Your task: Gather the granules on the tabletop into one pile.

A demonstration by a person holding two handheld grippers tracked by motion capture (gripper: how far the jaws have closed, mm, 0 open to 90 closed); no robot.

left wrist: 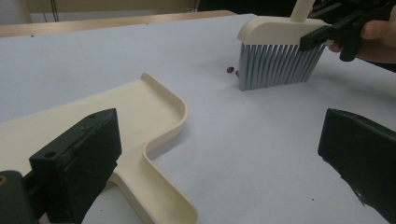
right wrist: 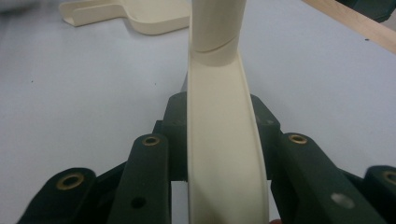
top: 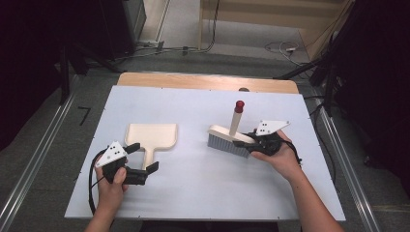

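Right of the cream plastic dustpan (top: pixel 151 136) on the white counter (top: pixel 203 193), the right tool (top: pixel 243 141) clamps a cream grey-bristled brush (top: pixel 228 140) — left tool (top: pixel 145 163) gaping astride the dustpan's handle.

You are working in a lab-type recording bay: a white-topped table (top: pixel 203 179) stands between floor rails (top: pixel 29 174), with black curtains (top: pixel 29 58) and loose cables (top: pixel 285 48) beyond its far edge.

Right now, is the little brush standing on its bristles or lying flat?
Standing. The brush rests bristles-down on the table, handle rising to its red tip, while the right gripper clamps its cream head.
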